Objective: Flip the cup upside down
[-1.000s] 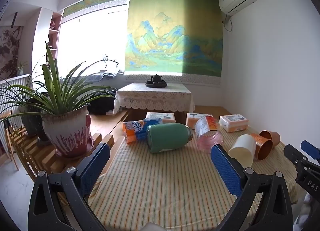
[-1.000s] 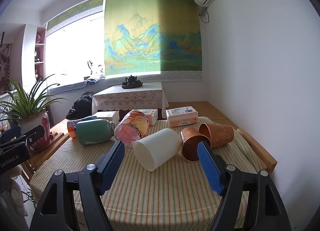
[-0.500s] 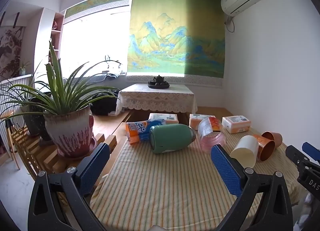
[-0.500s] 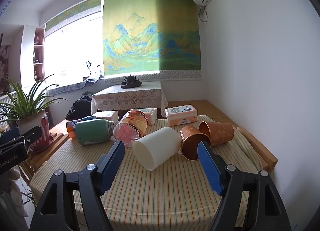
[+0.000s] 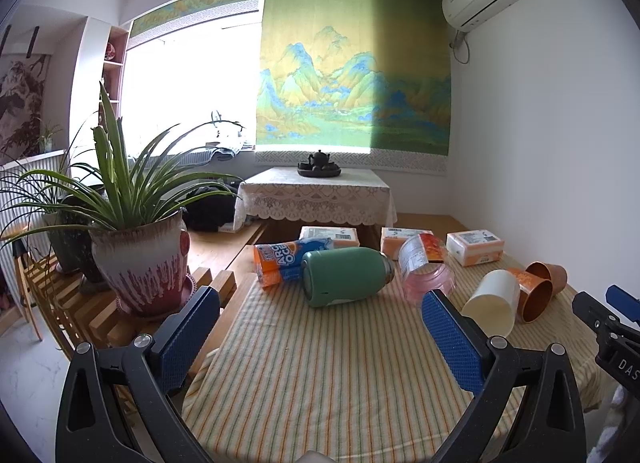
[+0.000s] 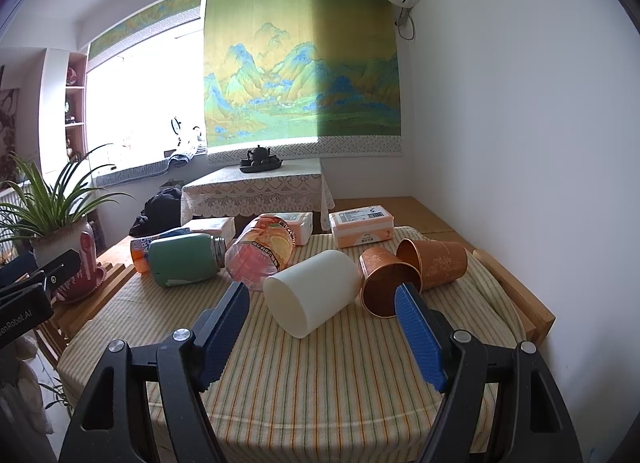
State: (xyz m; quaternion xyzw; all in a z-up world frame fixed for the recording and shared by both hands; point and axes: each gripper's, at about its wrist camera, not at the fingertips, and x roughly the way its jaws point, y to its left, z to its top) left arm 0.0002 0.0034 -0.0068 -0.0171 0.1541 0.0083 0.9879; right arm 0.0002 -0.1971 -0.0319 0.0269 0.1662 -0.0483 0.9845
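cup (image 6: 316, 291) on side, mid-table | left claw (image 5: 320, 327) spread | right claw (image 6: 322, 319) spread

Cream-white plastic cup (image 6: 316, 293); two copper-orange cups with faint leaf print (image 6: 436, 263). Matte green steel flask (image 5: 344, 277). Clear pink jar with orange fruit label (image 6: 260, 257). Orange-and-blue labelled bottle (image 5: 284, 263). Tabletop cloth (image 5: 340, 375) cream with thin orange and green stripes. Tongs: black frames, blue textured pads (image 6: 420, 337).
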